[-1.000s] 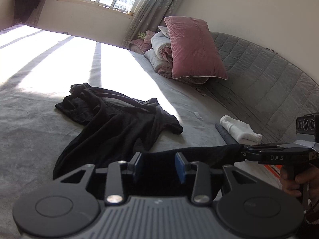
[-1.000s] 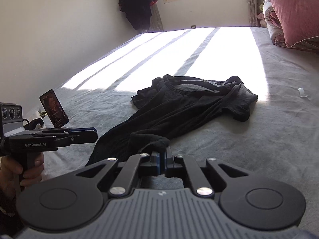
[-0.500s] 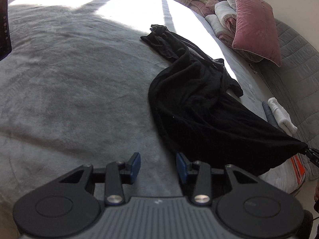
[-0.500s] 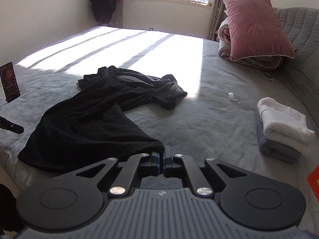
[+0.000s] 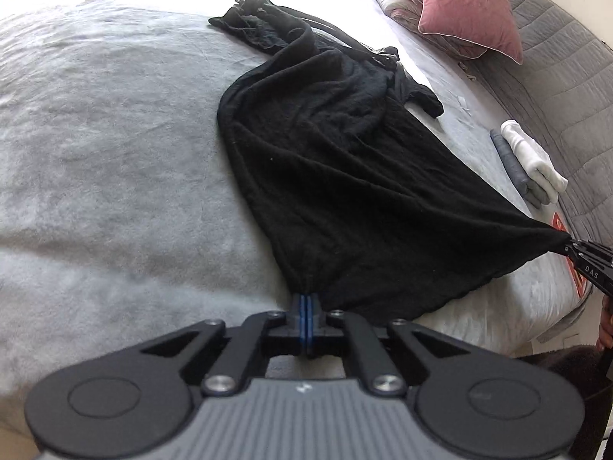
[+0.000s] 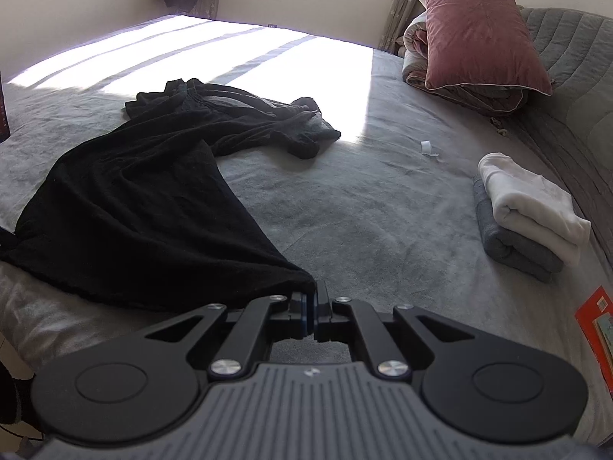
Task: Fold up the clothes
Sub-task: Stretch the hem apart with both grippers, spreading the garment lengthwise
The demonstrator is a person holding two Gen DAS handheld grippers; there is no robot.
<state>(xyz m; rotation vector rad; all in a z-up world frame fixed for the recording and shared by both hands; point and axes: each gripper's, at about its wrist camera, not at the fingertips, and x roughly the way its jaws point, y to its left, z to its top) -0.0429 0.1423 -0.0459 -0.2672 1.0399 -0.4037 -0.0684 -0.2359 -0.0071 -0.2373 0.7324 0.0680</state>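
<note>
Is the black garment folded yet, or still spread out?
Spread, not folded: black garment is stretched by its hem between left hand-held gripper and right hand-held gripper, far end bunched.

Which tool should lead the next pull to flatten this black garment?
Probably the right tool. Both are shut on hem corners of the black garment, but the bunched sleeve end lies toward its side, with bare grey bed there to draw into. The left tool can anchor.

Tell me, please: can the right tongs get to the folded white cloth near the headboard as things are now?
Probably not right away. The right tongs are shut on a corner of the black garment, and the left tongs grip another corner. The bed between them and the folded white cloth looks free, but they must let go first.
</note>
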